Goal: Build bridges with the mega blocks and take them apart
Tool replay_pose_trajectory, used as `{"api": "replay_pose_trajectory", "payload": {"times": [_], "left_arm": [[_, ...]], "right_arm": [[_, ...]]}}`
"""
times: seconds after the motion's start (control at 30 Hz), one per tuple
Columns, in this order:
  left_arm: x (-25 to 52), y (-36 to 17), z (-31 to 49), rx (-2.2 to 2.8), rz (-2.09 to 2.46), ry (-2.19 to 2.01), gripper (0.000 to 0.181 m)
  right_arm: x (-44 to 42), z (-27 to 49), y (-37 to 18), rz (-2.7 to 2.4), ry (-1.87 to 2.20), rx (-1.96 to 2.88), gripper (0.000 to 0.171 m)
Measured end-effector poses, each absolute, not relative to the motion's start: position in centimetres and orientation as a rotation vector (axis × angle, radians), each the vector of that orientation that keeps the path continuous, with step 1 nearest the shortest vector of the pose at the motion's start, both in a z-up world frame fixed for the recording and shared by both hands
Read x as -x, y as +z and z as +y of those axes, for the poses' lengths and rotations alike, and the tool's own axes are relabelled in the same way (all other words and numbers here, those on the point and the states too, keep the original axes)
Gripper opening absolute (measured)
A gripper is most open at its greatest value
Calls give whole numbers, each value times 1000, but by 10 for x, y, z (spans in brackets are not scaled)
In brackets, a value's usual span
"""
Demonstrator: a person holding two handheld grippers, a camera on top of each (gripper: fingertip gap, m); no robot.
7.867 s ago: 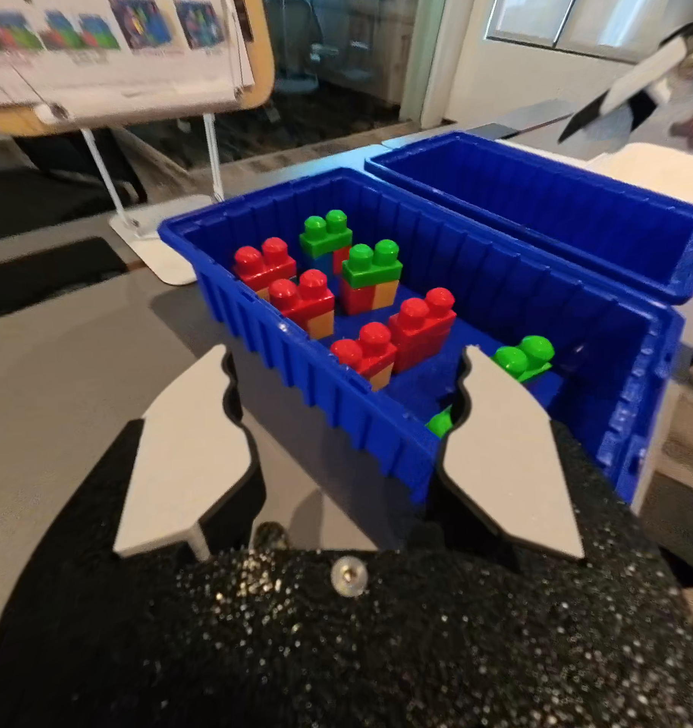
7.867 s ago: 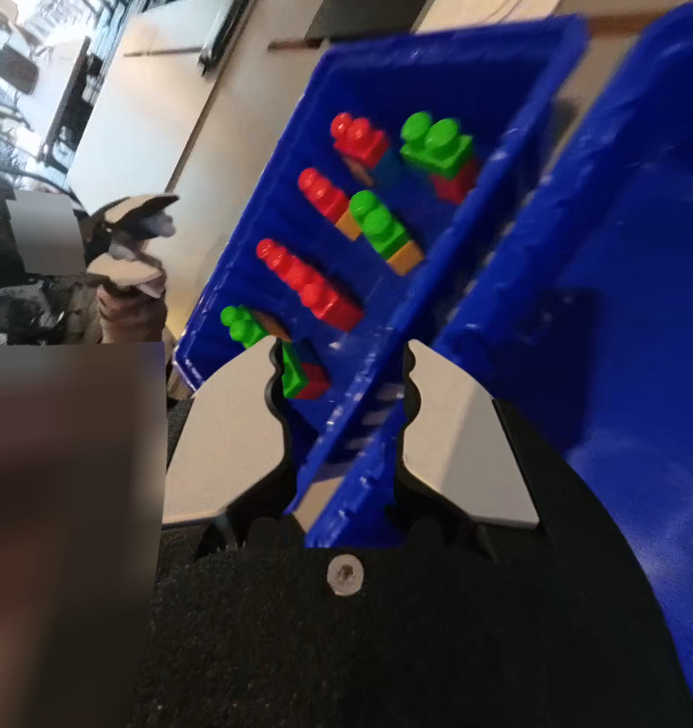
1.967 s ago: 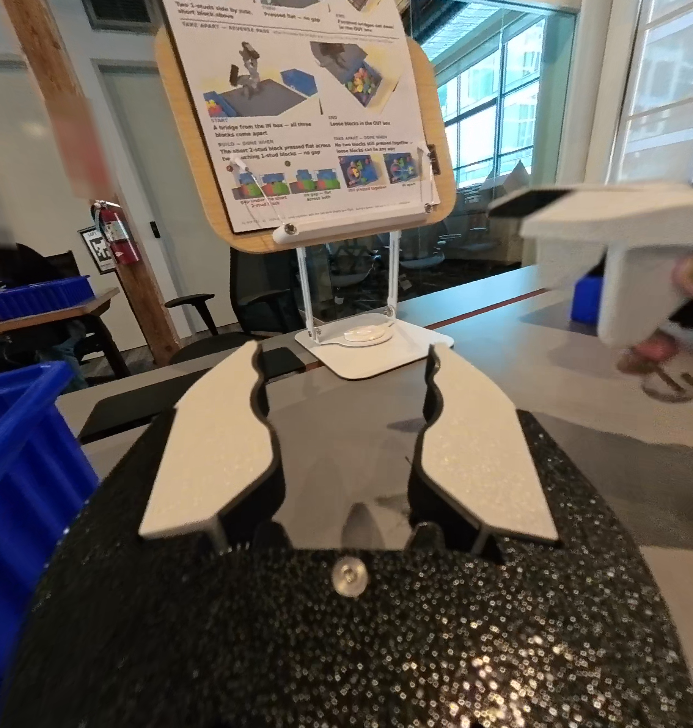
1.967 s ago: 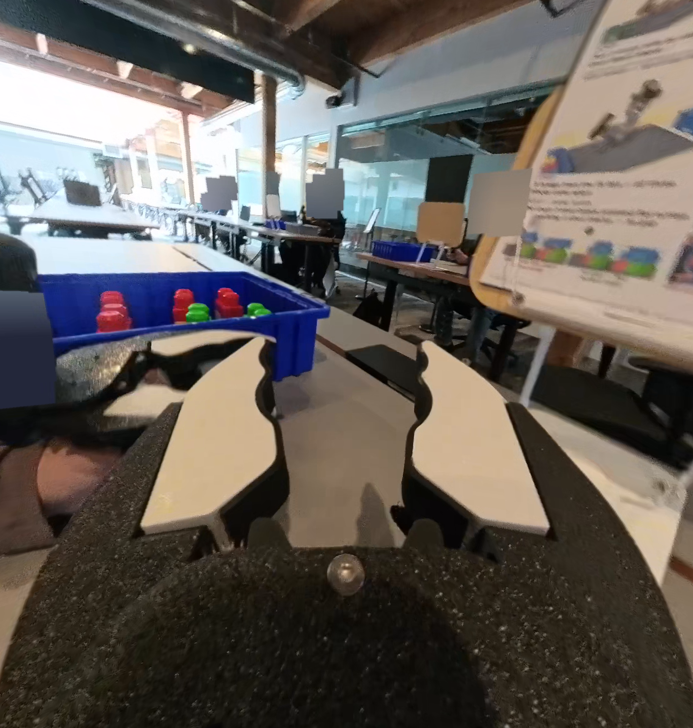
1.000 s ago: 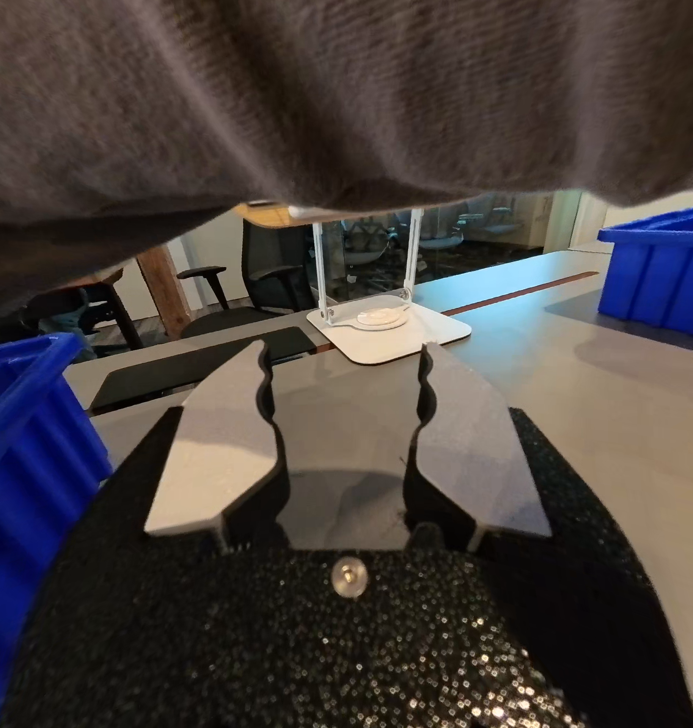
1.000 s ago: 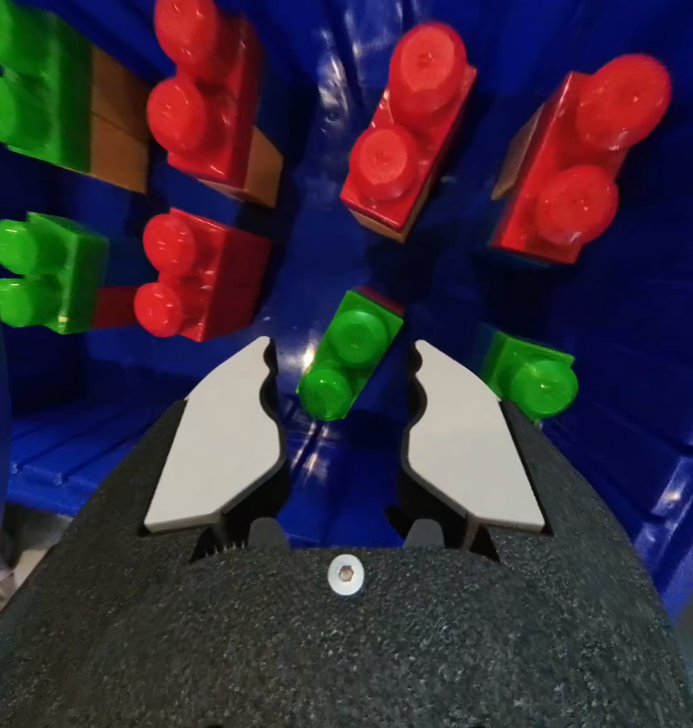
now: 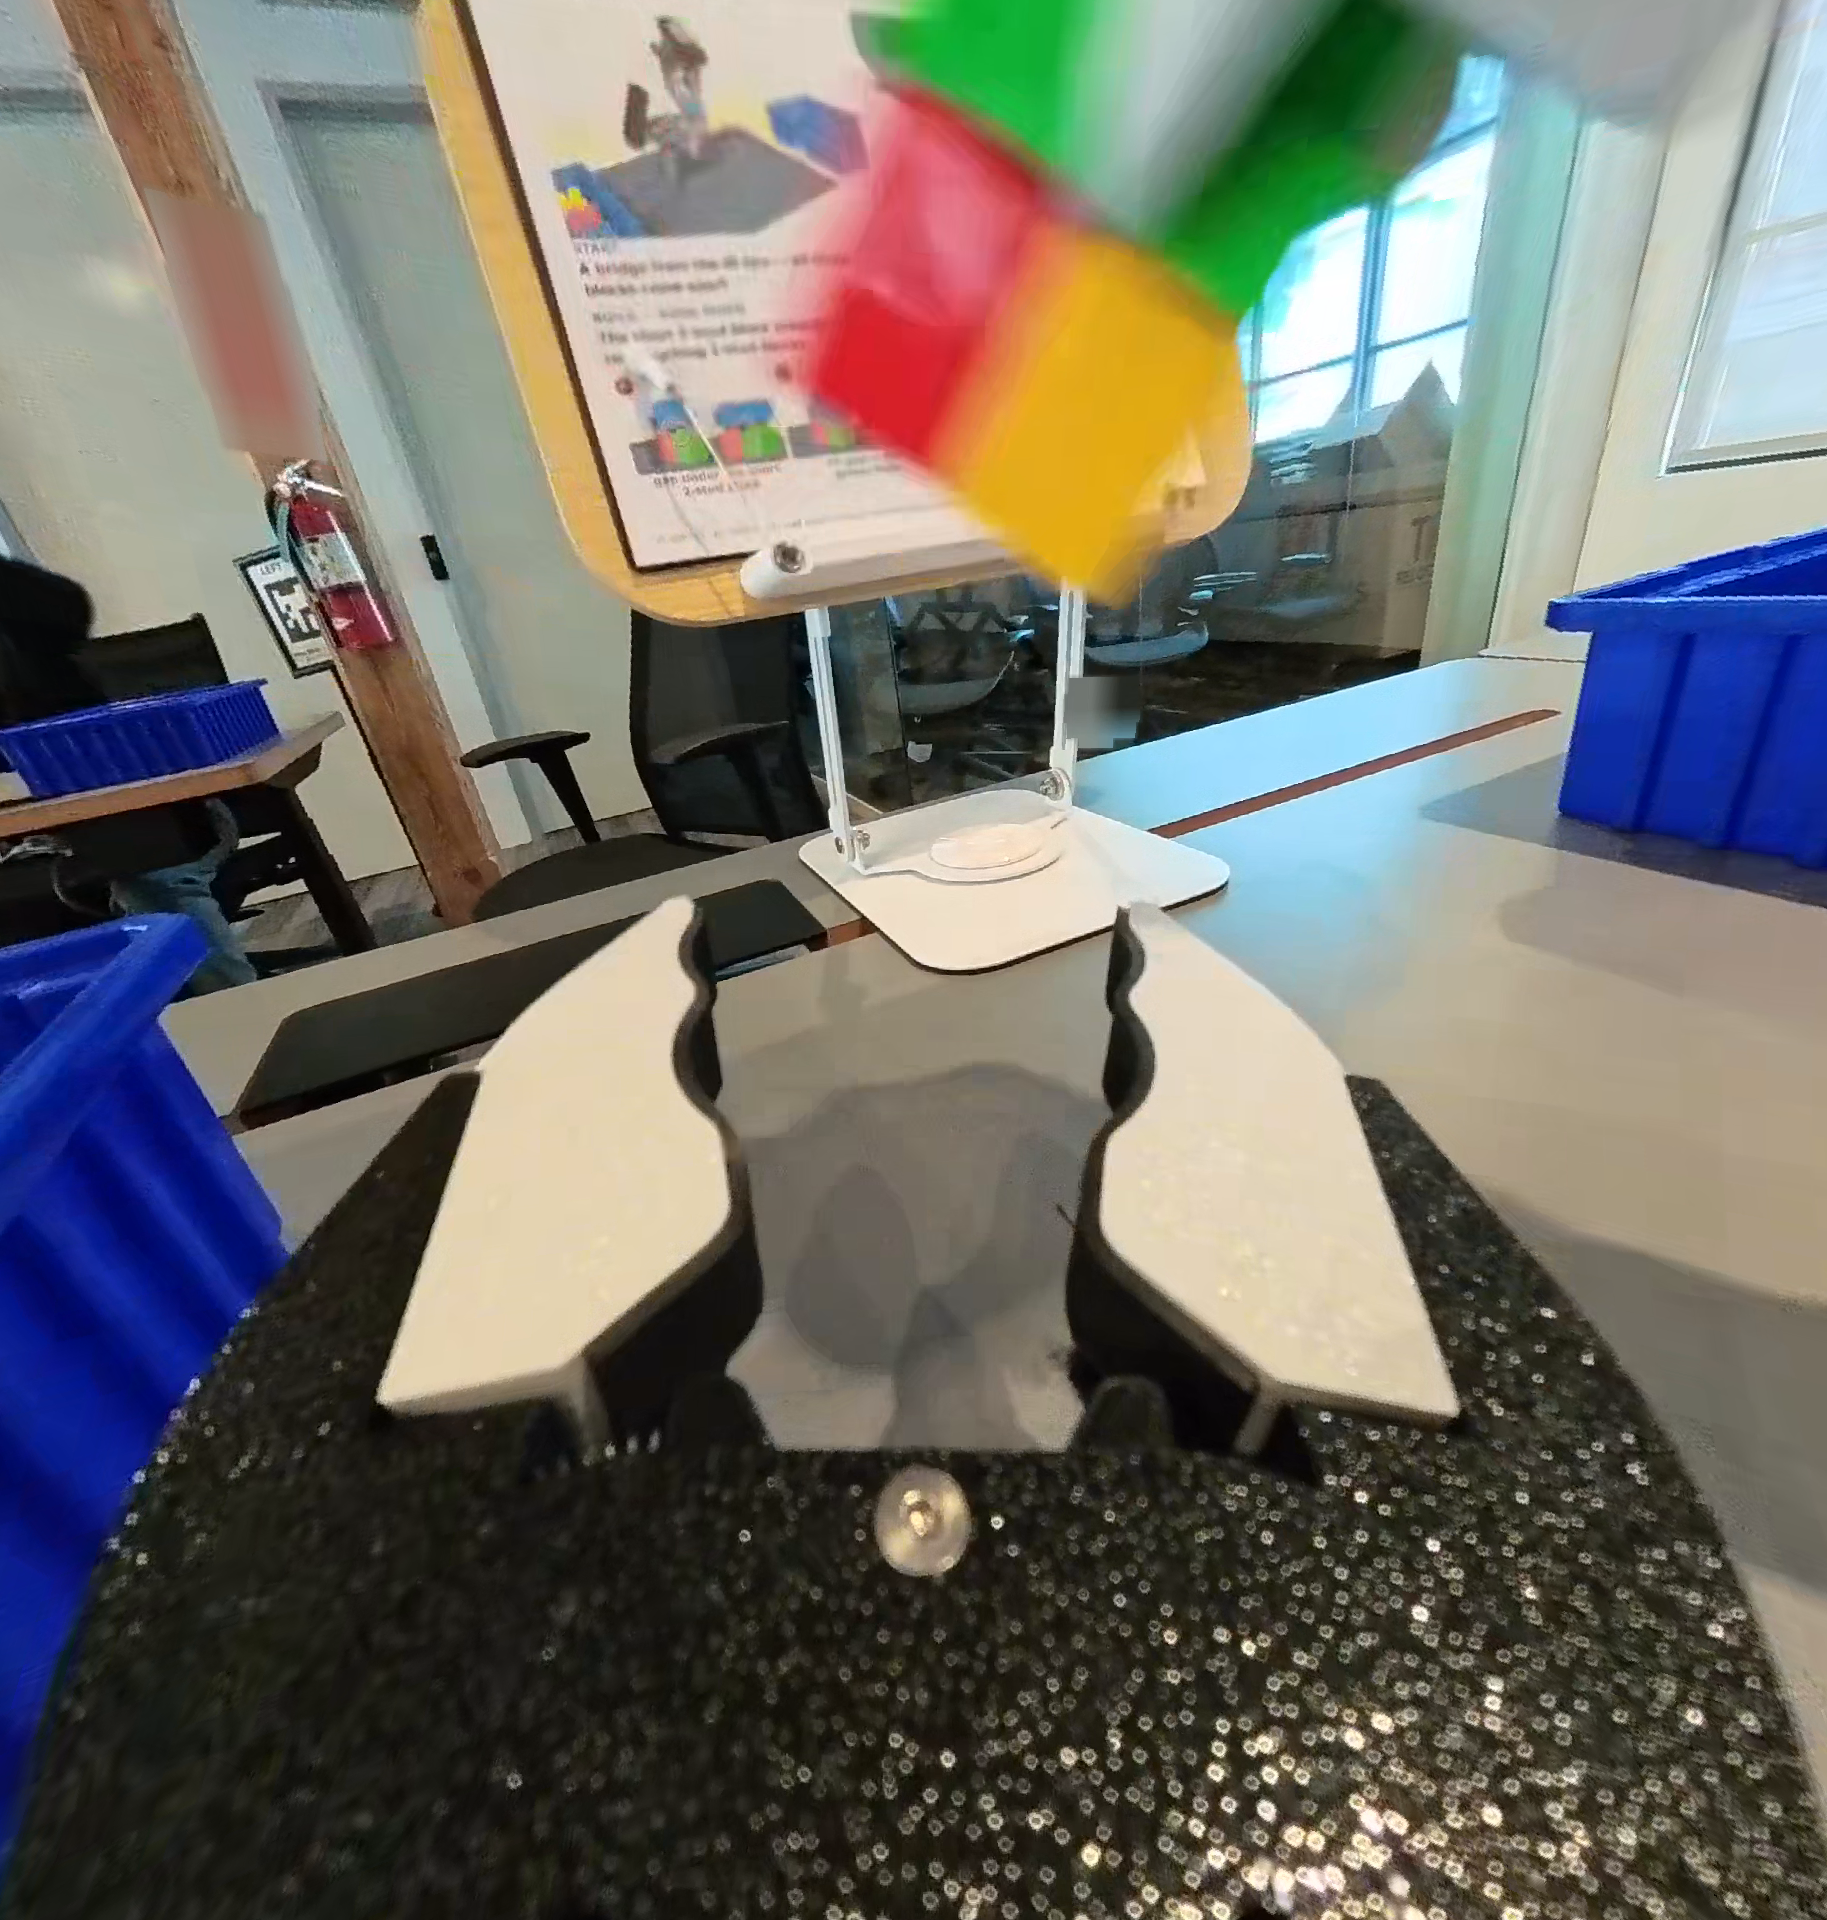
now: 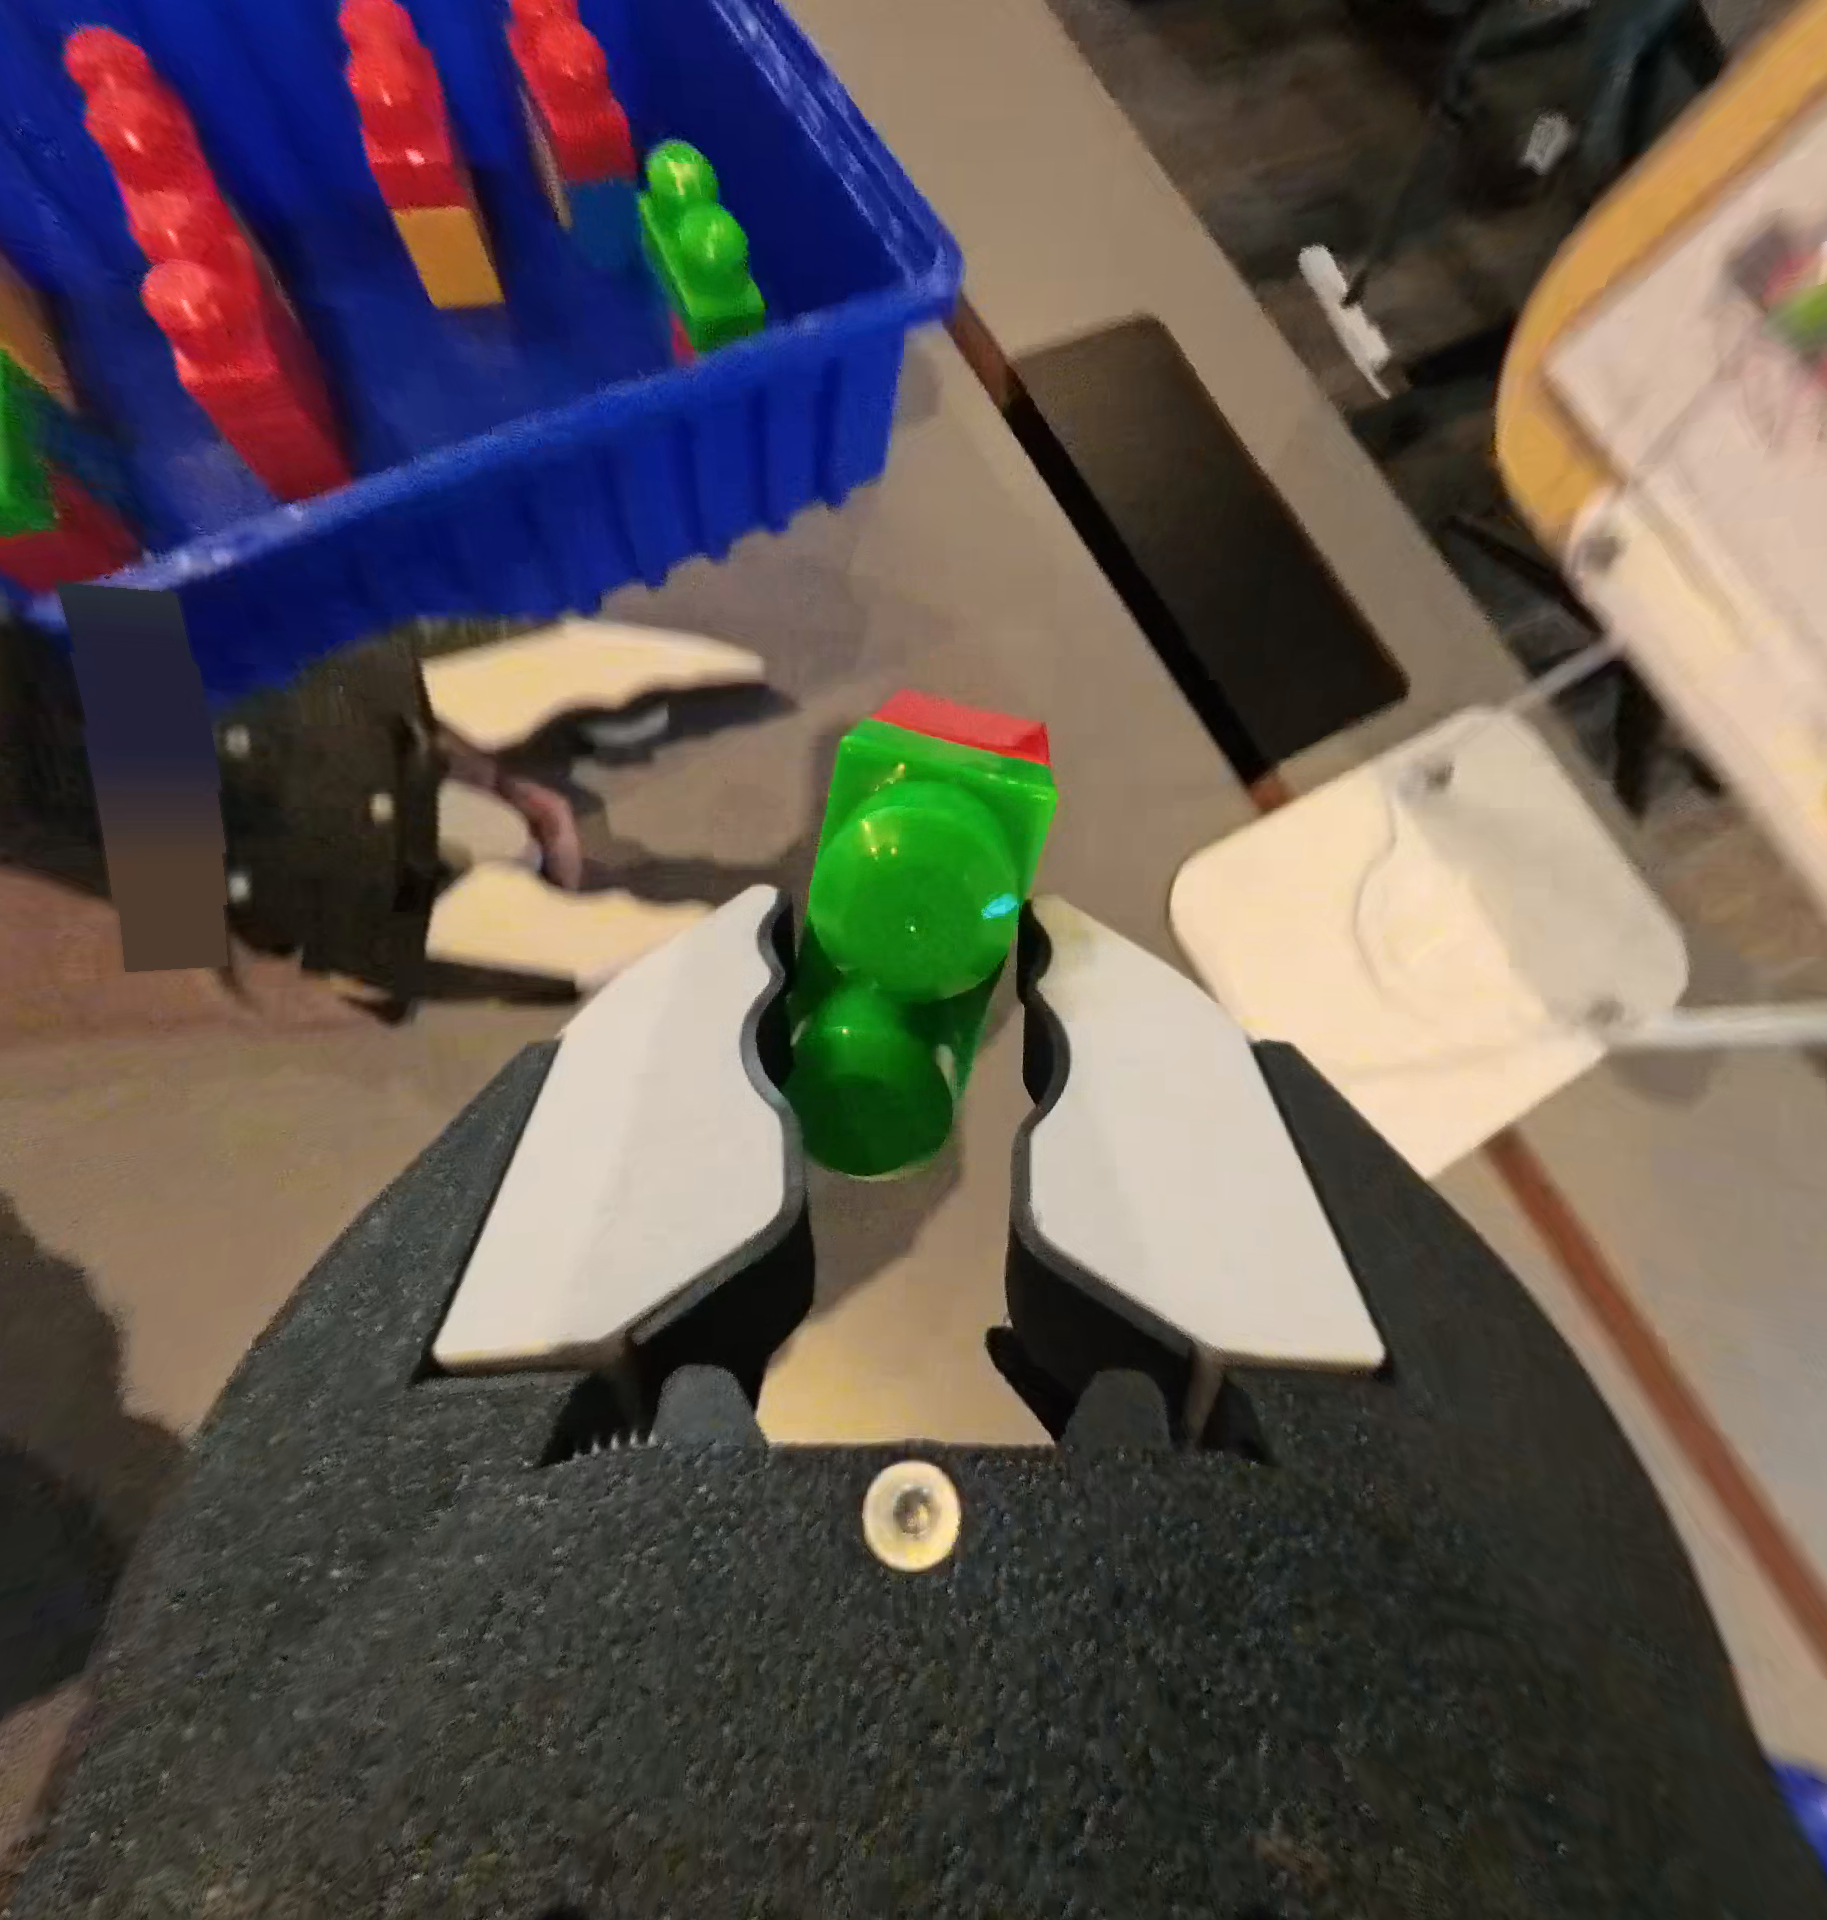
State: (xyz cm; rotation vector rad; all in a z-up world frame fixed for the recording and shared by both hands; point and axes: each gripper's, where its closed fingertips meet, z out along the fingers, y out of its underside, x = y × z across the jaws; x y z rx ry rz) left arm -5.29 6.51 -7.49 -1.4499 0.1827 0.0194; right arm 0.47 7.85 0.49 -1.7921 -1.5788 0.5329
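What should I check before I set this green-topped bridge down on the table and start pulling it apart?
1. Right gripper shut on the bridge: ok, fingers pinch the green top block.
2. Bridge whole: ok, green block over red and yellow blocks in the left wrist view.
3. Left gripper free to help: ok, open and empty.
4. Landing spot on the grey table ahead of the left gripper: ok, bare.
5. Bridge clear of the source bin: ok, it is out past the rim.
6. Bridge held steady: cannot tell, it is motion-blurred.
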Motion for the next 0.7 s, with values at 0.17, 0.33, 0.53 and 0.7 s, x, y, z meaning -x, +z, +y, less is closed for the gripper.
{"api": "replay_pose_trajectory", "payload": {"times": [0.17, 0.33, 0.53, 0.7], "left_arm": [[54, -74, 63, 1441, 178, 6, 72], [54, -70, 59, 1414, 168, -34, 72], [48, -70, 59, 1407, 200, -28, 72], [49, -71, 61, 1418, 188, -42, 71]], "right_arm": [[-54, 54, -53, -1644, 513, 1904, 40], [-58, 49, -102, -1887, 382, 2029, 40], [-50, 54, -142, -2045, 274, 2035, 40], [-39, 51, -150, -2094, 299, 1988, 38]]}}
